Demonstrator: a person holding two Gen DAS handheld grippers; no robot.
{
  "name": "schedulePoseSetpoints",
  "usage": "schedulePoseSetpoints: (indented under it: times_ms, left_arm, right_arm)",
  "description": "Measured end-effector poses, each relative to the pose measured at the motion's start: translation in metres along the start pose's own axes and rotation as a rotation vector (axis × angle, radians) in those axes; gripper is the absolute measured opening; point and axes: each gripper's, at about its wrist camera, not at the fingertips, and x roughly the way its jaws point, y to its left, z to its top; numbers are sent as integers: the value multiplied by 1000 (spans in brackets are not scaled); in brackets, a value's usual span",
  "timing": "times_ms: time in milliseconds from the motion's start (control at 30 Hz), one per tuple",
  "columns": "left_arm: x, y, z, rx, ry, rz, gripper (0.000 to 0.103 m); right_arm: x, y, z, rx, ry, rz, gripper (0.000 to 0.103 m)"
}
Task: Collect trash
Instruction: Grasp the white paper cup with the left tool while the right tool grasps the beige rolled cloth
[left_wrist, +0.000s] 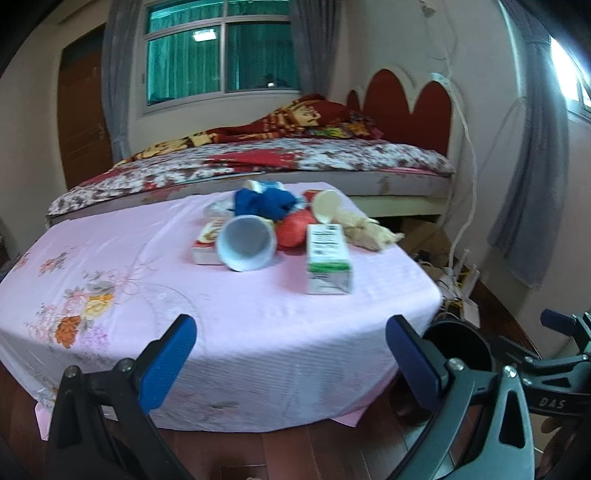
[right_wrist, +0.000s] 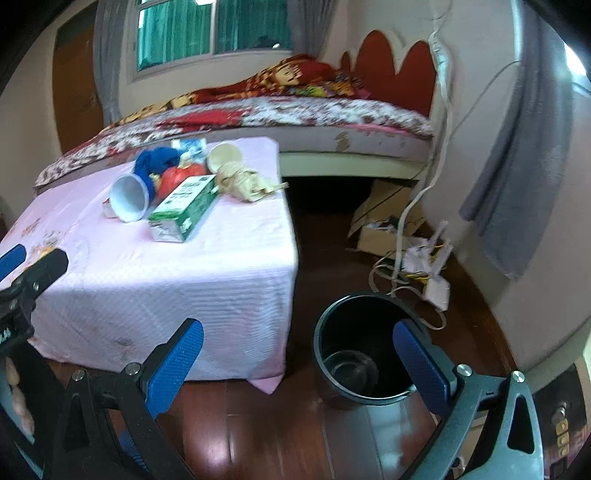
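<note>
A pile of trash lies on a low table with a pink cloth (left_wrist: 221, 325): a white paper cup (left_wrist: 245, 243) on its side, a green-and-white carton (left_wrist: 328, 258), a red-and-white box (left_wrist: 207, 240), a red crumpled wrapper (left_wrist: 295, 229), a blue crumpled bag (left_wrist: 266, 203), a cream cup (left_wrist: 327, 205) and crumpled beige paper (left_wrist: 369, 229). My left gripper (left_wrist: 291, 354) is open and empty at the table's near edge. My right gripper (right_wrist: 299, 362) is open and empty, low beside the table (right_wrist: 166, 277), with the black trash bin (right_wrist: 369, 354) by its right finger. The carton (right_wrist: 184, 206) and white cup (right_wrist: 129, 199) also show there.
A bed (left_wrist: 258, 162) with a floral cover stands behind the table. Cardboard boxes (right_wrist: 384, 221), cables and a power strip (right_wrist: 436, 284) lie on the wooden floor by the right wall. Grey curtains (right_wrist: 517, 184) hang at the right. The bin (left_wrist: 458, 347) shows right of the table.
</note>
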Motion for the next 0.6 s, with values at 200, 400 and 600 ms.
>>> schedulePoseSetpoints:
  times_ms: [200, 400, 600]
  left_arm:
    - [25, 33, 17, -11, 11, 30, 102]
    - [56, 53, 34, -23, 21, 48, 102]
    - [88, 57, 46, -57, 38, 1, 102]
  right_arm:
    - [15, 6, 40, -16, -5, 65, 103]
    - [53, 15, 78, -28, 24, 99, 103]
    - [95, 18, 109, -39, 14, 111, 103]
